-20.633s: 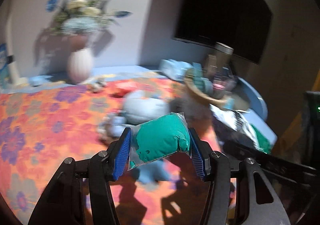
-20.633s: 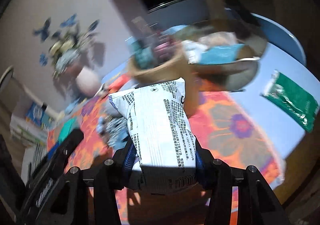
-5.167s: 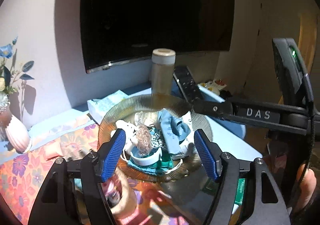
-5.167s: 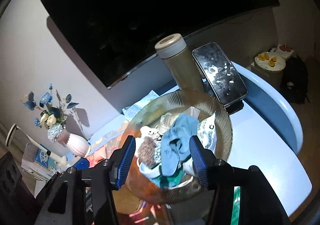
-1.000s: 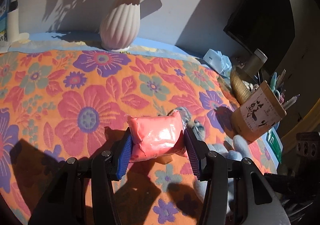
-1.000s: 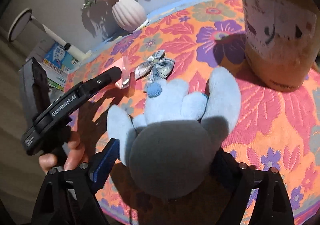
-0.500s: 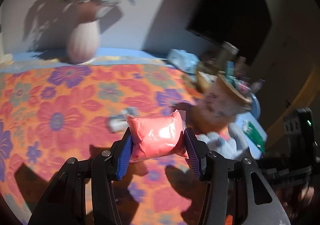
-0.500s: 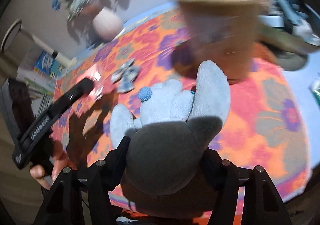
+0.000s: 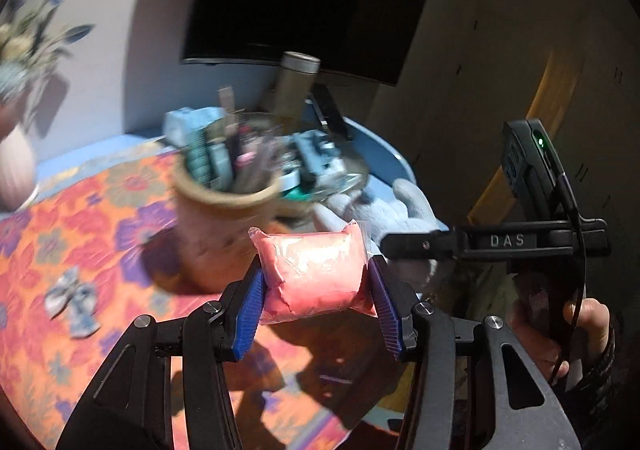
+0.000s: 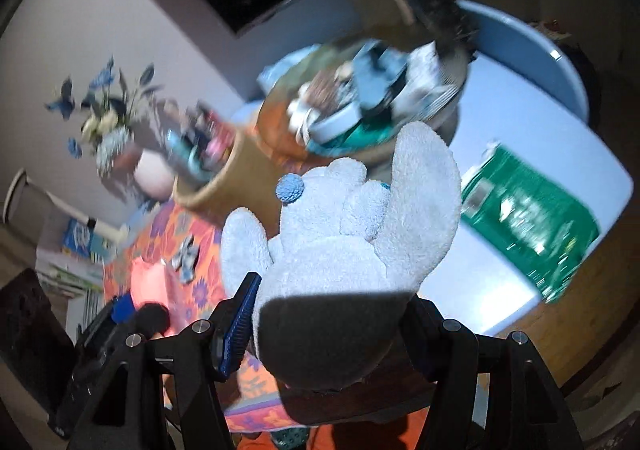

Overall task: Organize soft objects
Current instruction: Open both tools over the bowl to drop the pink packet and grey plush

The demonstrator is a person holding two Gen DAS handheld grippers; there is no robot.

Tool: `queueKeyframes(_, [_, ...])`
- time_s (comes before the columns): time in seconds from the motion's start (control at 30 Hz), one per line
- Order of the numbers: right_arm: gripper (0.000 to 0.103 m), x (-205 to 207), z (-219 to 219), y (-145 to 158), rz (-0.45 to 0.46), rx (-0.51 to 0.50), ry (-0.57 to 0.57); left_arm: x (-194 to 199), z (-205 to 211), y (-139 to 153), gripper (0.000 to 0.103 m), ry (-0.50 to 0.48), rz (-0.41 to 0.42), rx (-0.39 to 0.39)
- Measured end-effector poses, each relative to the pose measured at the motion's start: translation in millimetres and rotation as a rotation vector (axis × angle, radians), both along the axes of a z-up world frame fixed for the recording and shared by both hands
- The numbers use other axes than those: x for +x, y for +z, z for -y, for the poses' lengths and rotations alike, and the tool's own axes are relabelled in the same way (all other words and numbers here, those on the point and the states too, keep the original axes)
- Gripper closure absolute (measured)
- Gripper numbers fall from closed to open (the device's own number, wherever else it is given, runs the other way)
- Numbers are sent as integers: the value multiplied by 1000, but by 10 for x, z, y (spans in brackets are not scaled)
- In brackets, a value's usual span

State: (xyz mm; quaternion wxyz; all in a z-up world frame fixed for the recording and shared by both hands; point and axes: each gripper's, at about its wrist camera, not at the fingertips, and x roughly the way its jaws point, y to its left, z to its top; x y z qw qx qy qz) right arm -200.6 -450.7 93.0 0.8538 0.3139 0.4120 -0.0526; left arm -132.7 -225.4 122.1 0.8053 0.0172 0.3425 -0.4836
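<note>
2 soft items in carry, both short of the ribbed amber glass dish [image 10: 280, 117], my landmark. Item 1: pink squashy plastic-wrapped pouch [image 9: 316, 270], pinched between the blue pads of my left gripper [image 9: 316, 310], jaws partly closed on it. Item 2: pale blue plush rabbit toy [image 10: 344, 250], squeezed at its grey end by my right gripper [image 10: 328, 334], jaws about half open around it. I judge each should go above the dish, clear of the tan pen cup [image 9: 224, 209] beside it, before I release.
</note>
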Motion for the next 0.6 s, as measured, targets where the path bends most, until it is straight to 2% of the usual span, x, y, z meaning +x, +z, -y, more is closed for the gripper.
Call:
queueKeyframes(0.07, [40,-14,140,74,25,5,-19,3,210,75,56,-16,-3,2])
queueKeyframes(0.3, [40,114,713,325,105,24,-92,205,839,307,56,16,-18,35])
queueKeyframes(0.4, [40,293,913,428,130,25,-121,343,1055,496,56,46,-3,56])
queueKeyframes(0.53, [40,624,1125,491,138,29,-153,645,1312,733,56,150,38,102])
queueKeyframes(0.6, [40,820,1209,490,129,33,-169,838,1397,777,56,177,28,106])
